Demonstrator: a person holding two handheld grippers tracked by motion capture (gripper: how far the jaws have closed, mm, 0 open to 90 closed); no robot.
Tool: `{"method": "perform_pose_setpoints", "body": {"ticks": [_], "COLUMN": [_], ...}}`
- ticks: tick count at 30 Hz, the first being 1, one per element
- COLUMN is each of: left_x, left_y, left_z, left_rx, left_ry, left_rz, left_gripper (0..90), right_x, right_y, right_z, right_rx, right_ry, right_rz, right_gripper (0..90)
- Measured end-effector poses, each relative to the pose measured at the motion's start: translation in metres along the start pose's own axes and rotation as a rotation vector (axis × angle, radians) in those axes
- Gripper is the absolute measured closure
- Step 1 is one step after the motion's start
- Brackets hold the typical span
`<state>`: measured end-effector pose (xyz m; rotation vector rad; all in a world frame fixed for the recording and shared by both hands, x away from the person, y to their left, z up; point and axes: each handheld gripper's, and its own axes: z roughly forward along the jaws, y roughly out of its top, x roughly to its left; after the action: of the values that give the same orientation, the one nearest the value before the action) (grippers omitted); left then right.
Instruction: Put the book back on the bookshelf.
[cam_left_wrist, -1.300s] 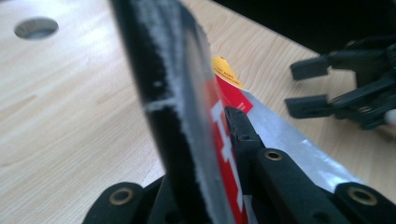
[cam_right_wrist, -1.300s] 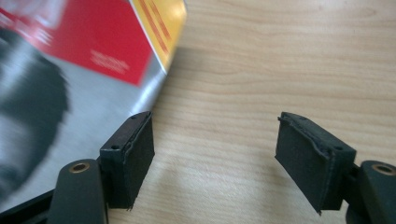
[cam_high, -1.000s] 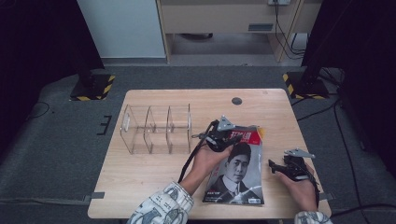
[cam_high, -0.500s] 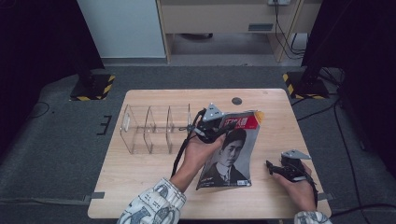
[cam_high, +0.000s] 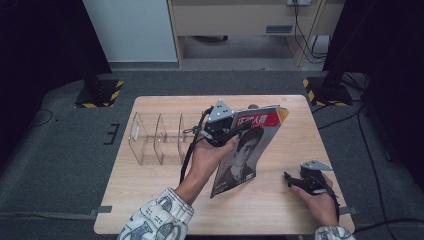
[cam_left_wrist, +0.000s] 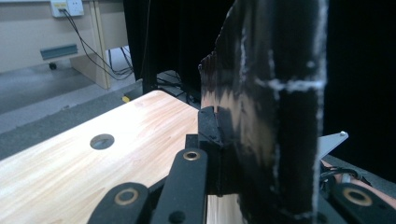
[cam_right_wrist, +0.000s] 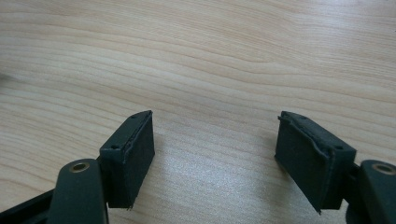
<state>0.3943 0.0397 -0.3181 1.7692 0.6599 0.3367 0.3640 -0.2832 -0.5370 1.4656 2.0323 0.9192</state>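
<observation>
- The wooden counter (cam_high: 150, 200) takes up the middle of the high view, with dark carpet around it and a small round hole (cam_left_wrist: 102, 141) in its top near the far edge.
- A magazine (cam_high: 245, 150) with a portrait and a red title block on its cover is lifted off the counter right of centre. It stands tilted, its top edge up and away from the person and its lower corner just above the wood.
- A clear plastic rack (cam_high: 160, 137) with upright dividers stands on the counter's left half, just left of the magazine and apart from it.
- The left tool (cam_high: 222, 131) is clamped on the magazine's upper left edge. In the left gripper view the cover runs up as a dark sheet between the black jaws, and the left pad presses flat against it.
- The person's left hand (cam_high: 210, 157) holds that tool from below, with a patterned sleeve (cam_high: 157, 220) at the bottom edge of the high view.
- The right tool (cam_high: 295, 181) sits low over the counter's near right corner, well apart from the magazine. Its jaws stand apart with bare wood between them.
- The right hand (cam_high: 320, 205) holds it from behind.
</observation>
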Motion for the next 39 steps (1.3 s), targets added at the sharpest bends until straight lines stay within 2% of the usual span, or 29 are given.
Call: {"method": "perform_pose_setpoints", "body": {"ticks": [10, 24, 39], "left_x": [0.001, -0.001, 0.002], "left_y": [0.008, 0.003, -0.008], "left_z": [-0.016, -0.025, -0.044], "left_rx": [-0.016, -0.028, -0.041], "left_ry": [0.006, -0.011, -0.010], "left_rz": [0.006, 0.001, -0.009], "left_gripper": [86.8, 86.7, 86.7], "right_x": [0.002, 0.003, 0.004], "right_y": [0.000, 0.000, 0.000], "right_z": [0.001, 0.001, 0.001], "right_rx": [0.000, -0.001, 0.003], "right_ry": [0.010, 0.020, 0.026], "right_rz": [-0.014, -0.019, -0.023], "right_gripper": [28.1, 28.1, 28.1]}}
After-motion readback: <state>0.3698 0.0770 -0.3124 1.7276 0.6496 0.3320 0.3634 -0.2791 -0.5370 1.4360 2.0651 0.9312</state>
